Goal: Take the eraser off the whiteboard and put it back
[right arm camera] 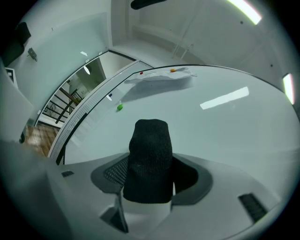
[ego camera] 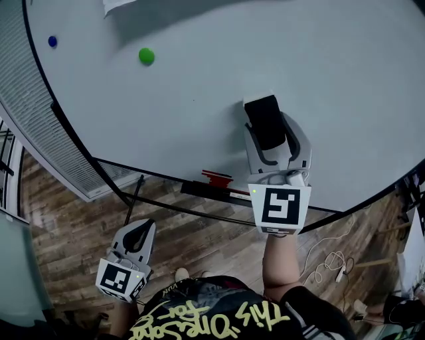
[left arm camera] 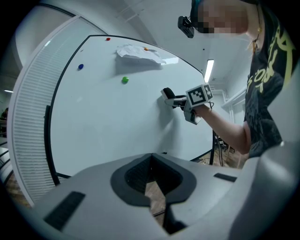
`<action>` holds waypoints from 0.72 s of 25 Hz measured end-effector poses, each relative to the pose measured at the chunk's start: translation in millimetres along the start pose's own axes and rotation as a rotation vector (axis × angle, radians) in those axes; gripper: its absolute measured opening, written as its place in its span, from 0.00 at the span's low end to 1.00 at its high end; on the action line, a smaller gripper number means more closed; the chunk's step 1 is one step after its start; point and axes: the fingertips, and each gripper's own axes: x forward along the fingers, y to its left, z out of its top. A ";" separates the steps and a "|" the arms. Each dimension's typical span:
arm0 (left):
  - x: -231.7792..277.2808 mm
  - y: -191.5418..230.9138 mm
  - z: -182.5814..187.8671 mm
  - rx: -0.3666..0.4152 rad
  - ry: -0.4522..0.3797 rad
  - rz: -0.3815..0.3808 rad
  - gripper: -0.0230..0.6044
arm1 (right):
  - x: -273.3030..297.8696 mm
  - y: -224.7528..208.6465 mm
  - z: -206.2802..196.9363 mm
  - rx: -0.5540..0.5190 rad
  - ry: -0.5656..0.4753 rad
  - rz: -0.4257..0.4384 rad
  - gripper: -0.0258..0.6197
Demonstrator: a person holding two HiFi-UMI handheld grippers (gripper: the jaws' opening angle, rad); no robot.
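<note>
The eraser (ego camera: 264, 116), a white block with a black felt face, sits between the jaws of my right gripper (ego camera: 272, 133), which is shut on it. It is held up against the lower middle of the whiteboard (ego camera: 199, 99); I cannot tell whether it touches the board. In the right gripper view the eraser (right arm camera: 150, 154) stands out beyond the right gripper (right arm camera: 150, 187). In the left gripper view, the eraser (left arm camera: 167, 93) is at the board. My left gripper (ego camera: 135, 240) hangs low over the floor, shut and empty; its own view shows the left gripper (left arm camera: 152, 187) holding nothing.
A green magnet (ego camera: 146, 56) and a blue magnet (ego camera: 52, 41) sit at the board's upper left, with a sheet of paper (ego camera: 119, 5) at its top. A red marker (ego camera: 217, 178) lies on the board's tray (ego camera: 199, 190). Cables (ego camera: 329, 259) trail over the wooden floor.
</note>
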 end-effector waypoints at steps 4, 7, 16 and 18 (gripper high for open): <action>3.6 3.6 -0.2 -0.006 -0.004 0.003 0.05 | 6.0 -2.4 -3.6 -0.025 0.013 -0.025 0.45; 7.6 3.7 0.2 -0.012 -0.004 0.004 0.05 | 9.1 -6.8 -7.1 -0.039 0.025 -0.040 0.45; 7.1 12.4 -0.9 -0.021 -0.004 0.003 0.05 | 14.9 -4.1 -7.2 -0.093 0.050 -0.081 0.45; 7.5 12.6 -1.8 -0.022 -0.003 0.002 0.05 | 15.9 -4.1 -8.7 -0.111 0.061 -0.093 0.45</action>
